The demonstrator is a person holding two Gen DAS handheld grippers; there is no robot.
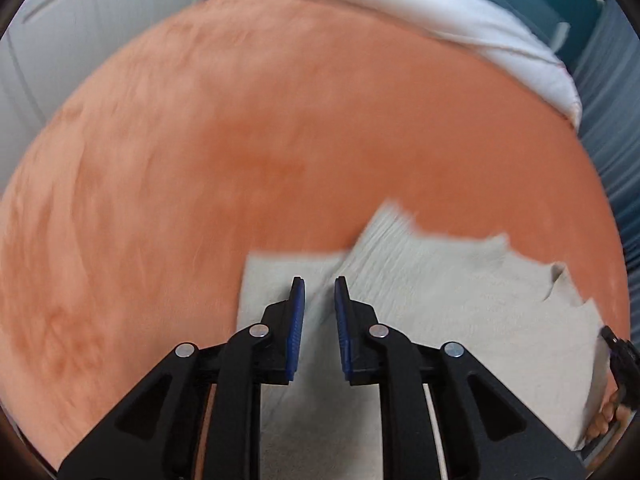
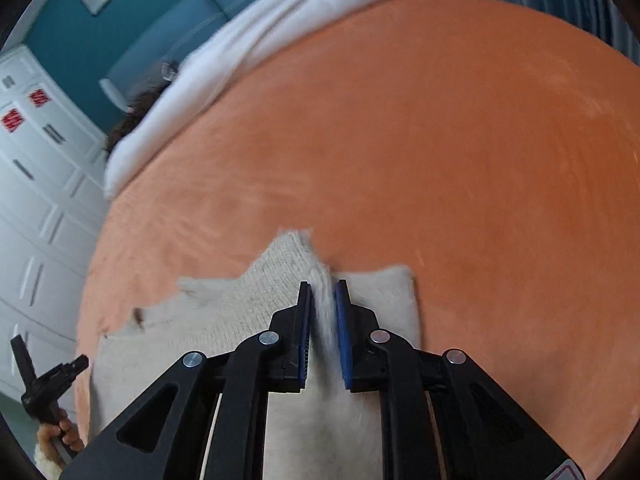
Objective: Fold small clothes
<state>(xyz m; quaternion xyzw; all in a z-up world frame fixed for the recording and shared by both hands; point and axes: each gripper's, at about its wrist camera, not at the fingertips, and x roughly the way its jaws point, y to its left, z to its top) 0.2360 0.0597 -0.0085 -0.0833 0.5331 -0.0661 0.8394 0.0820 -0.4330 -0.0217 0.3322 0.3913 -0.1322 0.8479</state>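
Hovering over the bed, you had both tools above the small beige ribbed-knit garment (image 1: 420,300), which lay spread on the orange plush bedspread (image 1: 280,140) near its close edge, at about six o'clock of the bed as you faced it. Your left hand-held gripper (image 1: 320,284) stood with its blue-padded jaws a narrow gap apart and nothing between them, over the garment's corner at roughly nine o'clock. Your right hand-held gripper (image 2: 323,286) was likewise slightly parted and empty, poised above a raised crease near the corner at three o'clock. A folded flap of the knit pointed toward twelve o'clock, with the white bedding (image 1: 460,16) bunched far beyond it.

Both views were smeared by motion, so how close the pads sat to the cloth could not be told. The risk, as I judge it, was in the pinch: closing on that soft knit with so slim an opening could have caught only the top layer, or snagged the plush bedspread along with it. Lifting one corner ahead of the other would likely have skewed the fold, and the loose flap could have tumbled open.
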